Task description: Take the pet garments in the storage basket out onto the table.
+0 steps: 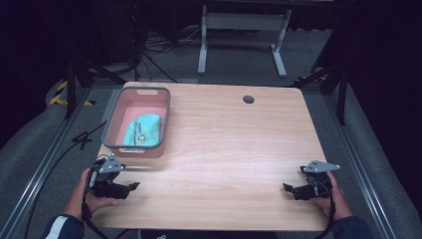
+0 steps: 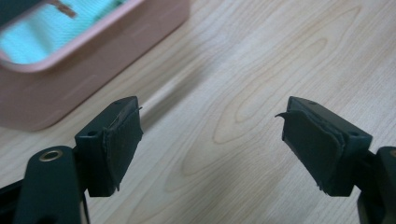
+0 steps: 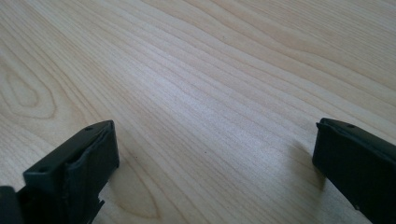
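Your left claw (image 1: 133, 186) and right claw (image 1: 287, 187) rest on the counter (image 1: 234, 149), both wide open, empty. Pink bin (image 1: 112, 134): holds a teal pouch (image 1: 144, 128), probably soft and light; pinch its edge.

This looks like a lab or a recording studio room. A light wooden table (image 1: 224, 149) stands on grey carpet (image 1: 234, 55), and the walls around are dark, like black curtains. Many cables (image 1: 149, 47) lie on the floor behind, metal rails (image 1: 35, 169) run beside the table, and a white desk frame (image 1: 244, 22) stands farther back.
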{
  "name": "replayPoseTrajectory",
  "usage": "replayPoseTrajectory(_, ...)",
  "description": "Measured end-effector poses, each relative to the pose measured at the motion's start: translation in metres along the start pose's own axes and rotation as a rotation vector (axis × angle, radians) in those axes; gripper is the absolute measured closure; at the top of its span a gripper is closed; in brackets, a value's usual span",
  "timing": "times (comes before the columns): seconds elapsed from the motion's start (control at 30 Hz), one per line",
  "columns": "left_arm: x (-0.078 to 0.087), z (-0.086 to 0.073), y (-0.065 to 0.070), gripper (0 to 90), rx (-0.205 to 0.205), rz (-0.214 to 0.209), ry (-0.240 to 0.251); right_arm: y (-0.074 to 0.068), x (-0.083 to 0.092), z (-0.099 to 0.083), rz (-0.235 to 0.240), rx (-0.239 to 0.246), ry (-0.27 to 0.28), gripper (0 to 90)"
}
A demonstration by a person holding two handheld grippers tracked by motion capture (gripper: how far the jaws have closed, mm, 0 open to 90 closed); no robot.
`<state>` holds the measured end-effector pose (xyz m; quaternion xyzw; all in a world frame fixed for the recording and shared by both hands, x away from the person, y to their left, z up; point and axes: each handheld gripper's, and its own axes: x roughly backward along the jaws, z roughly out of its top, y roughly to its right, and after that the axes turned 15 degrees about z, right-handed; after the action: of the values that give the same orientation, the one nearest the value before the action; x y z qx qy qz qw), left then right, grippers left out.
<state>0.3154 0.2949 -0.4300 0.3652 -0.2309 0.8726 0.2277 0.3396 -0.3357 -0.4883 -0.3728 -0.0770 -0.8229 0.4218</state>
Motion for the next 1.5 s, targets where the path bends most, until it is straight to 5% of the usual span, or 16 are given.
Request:
replayPoseTrajectory(0.43, 0.036, 0.03, -0.02, 20.2, -0.021, 0.039, 0.037, 0.0, 0.0, 0.0, 0.001, 0.001, 0.0, 0.7)
replayPoseTrajectory(0.83, 0.042, 0.078, -0.051, 20.2, -0.014, 0.091, 0.051, 0.0, 0.0, 0.0, 0.002, 0.002, 0.0, 0.7)
replayPoseTrajectory(1.23, -0.001, 0.114, -0.068, 19.7, -0.025, 0.105, -0.079, 0.0, 0.0, 0.0, 0.002, 0.002, -0.001, 0.7)
replayPoseTrajectory(1.5, -0.044, 0.131, -0.075, 19.2, -0.023, 0.085, -0.187, 0.0, 0.0, 0.0, 0.002, 0.002, 0.0, 0.7)
